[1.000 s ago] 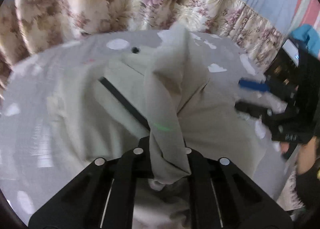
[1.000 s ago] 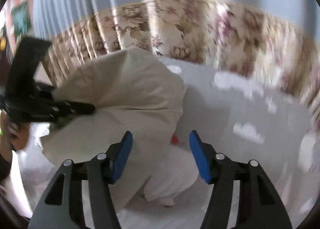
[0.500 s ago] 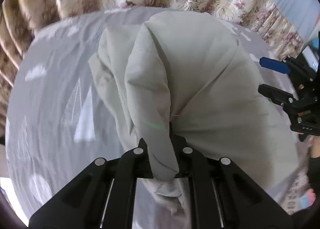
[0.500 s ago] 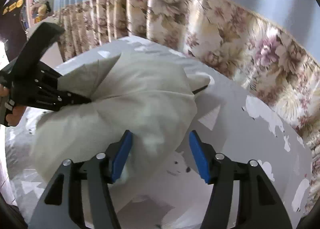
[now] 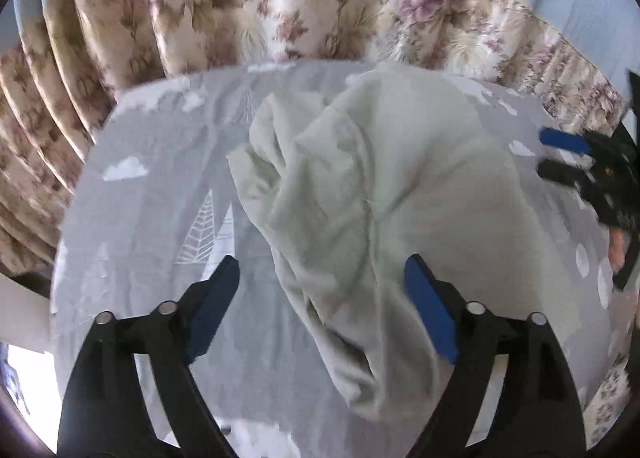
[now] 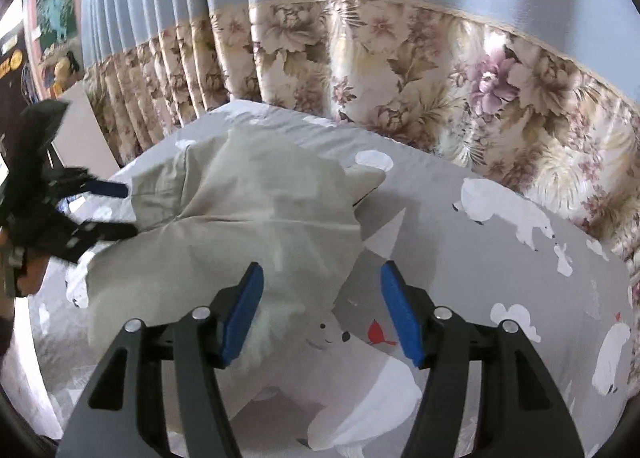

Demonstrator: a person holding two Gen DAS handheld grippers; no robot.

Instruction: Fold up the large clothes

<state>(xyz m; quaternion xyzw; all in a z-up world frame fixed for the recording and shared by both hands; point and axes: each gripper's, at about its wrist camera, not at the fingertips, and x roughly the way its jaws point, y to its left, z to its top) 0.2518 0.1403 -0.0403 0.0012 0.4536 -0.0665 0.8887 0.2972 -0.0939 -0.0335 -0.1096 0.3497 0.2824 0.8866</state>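
Note:
A large pale beige garment (image 5: 380,186) lies bunched on the grey bed sheet (image 5: 160,218). My left gripper (image 5: 320,264) hangs over its near end with its jaws opening. A fold of cloth lies between the blue pads (image 5: 428,310), which do not press on it. In the right wrist view the garment (image 6: 248,218) spreads left of centre and the left gripper (image 6: 120,210) stands at its far left edge. My right gripper (image 6: 320,272) is open above the garment's near right corner with nothing held. It also shows at the right edge of the left wrist view, as the right gripper (image 5: 542,152).
The sheet (image 6: 480,266) has white bears and clouds printed on it. A floral curtain (image 6: 400,78) hangs close behind the bed, also seen as the curtain (image 5: 280,6) in the left wrist view. A person's hand (image 5: 618,246) holds the right gripper's handle.
My left gripper was shut on a bunched fold of the garment and has let it go. The cloth has dropped onto the sheet. The right gripper stayed open.

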